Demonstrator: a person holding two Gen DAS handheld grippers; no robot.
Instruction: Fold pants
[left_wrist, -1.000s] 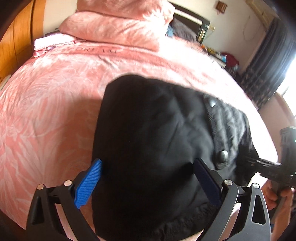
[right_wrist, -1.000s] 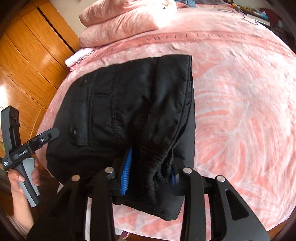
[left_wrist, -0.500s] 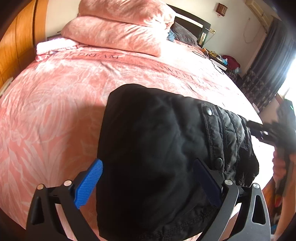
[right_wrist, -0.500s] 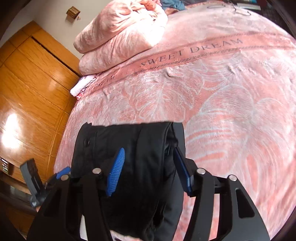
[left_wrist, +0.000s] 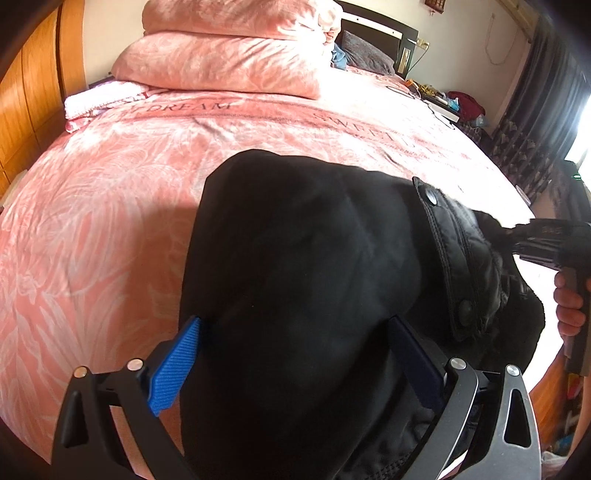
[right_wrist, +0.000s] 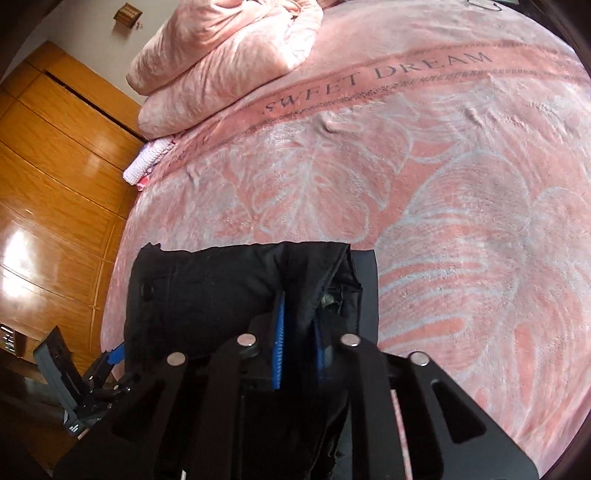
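Across the pink bed (right_wrist: 443, 184), the right claw (right_wrist: 298, 354), spread half a second ago, is now pinching the folded black pants (right_wrist: 221, 288) edge while the left claw (left_wrist: 295, 365) is staying spread, suggesting another fold is starting.

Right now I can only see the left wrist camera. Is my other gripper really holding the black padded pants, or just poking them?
Observer: It's holding them. In the right wrist view, the right gripper is shut on a folded edge of the black padded pants, with cloth pinched between its blue pads.
Operator: How many layers is it pinching?
Observer: I can't count them. Several layers stack up at that edge, beside the pink leaf-patterned blanket.
Operator: Where's my left gripper from over there?
Observer: The left gripper sits at the opposite corner of the pants, by the bed edge nearest the orange wooden wardrobe.
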